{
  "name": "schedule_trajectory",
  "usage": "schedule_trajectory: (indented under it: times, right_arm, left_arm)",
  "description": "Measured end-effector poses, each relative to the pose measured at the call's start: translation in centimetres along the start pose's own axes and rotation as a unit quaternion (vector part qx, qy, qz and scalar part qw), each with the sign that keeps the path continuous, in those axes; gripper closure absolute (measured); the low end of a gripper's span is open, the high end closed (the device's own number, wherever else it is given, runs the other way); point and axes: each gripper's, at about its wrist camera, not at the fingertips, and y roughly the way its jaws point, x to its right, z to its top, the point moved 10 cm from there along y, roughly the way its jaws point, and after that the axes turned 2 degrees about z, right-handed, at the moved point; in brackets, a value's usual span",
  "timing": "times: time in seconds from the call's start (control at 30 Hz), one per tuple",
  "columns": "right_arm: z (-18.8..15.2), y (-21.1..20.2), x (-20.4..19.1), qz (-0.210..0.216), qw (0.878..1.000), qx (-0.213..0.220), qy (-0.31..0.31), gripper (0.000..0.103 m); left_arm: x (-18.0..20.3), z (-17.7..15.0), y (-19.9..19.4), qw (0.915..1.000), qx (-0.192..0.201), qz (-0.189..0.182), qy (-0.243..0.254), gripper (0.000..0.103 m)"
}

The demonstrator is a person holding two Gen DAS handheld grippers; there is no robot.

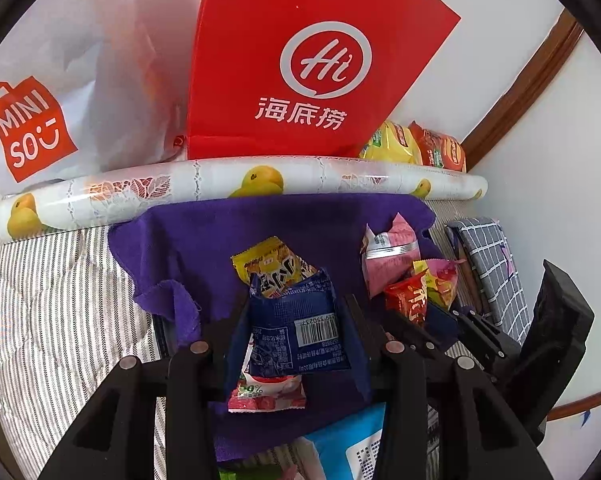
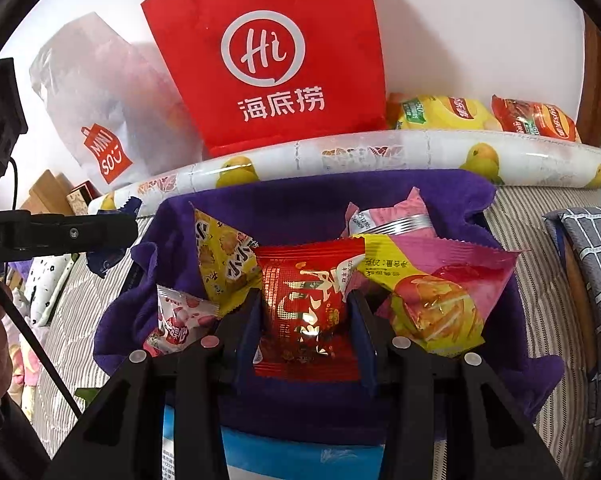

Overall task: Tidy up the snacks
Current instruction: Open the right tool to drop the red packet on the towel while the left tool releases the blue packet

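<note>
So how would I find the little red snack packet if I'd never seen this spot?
Start at the big red paper bag standing against the wall. Below it, past the fruit-printed roll, lies a purple cloth strewn with snacks. The red packet sits mid-cloth, clamped in the right gripper: the only all-red wrapper with shiny gold lettering, between a yellow packet and a pink-and-yellow one.

Red snack packet (image 2: 306, 312): glossy foil-like film, gold print catching glare. Blue snack packet (image 1: 296, 320): crinkled plastic film, slight sheen. Pink-and-yellow packet (image 2: 432, 296): shiny wrinkled plastic, serrated edge. Purple cloth (image 2: 300, 204): matt, fuzzy towel-like fabric, frayed edges. Striped bedding (image 1: 60, 300): matt quilted textile. Fruit-print roll (image 1: 220, 188): smooth glossy plastic sheet. Red bag (image 2: 268, 60): matt paper, creased. White bag (image 1: 80, 60): thin translucent plastic. Gripper fingers (image 2: 240, 328): matt black plastic.
</note>
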Motion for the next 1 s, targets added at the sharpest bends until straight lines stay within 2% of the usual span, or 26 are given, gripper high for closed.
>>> schedule_trajectory:
  times: [0.23,0.33,0.63,1.0]
  right_arm:
    - [-0.1,0.1,-0.1,-0.003,1.000,-0.006,-0.004,0.060]
    - [0.0,-0.2,-0.2,-0.004,1.000,-0.004,-0.005,0.055]
    - [1.3,-2.9,-0.2,0.006,0.999,0.041,-0.004,0.046]
    - [2.0,-3.7,1.7,0.008,0.998,0.059,0.035,0.046]
  left_arm:
    - [0.0,-0.3,0.7,0.9999,-0.009,0.008,0.003,0.061]
    - [0.0,-0.4,1.0,0.9999,-0.013,0.009,0.004,0.061]
    - [0.5,-1.0,2.1,0.9995,-0.029,0.007,0.007,0.060]
    - [1.4,-2.1,3.7,0.9984,-0.053,0.009,0.019,0.057]
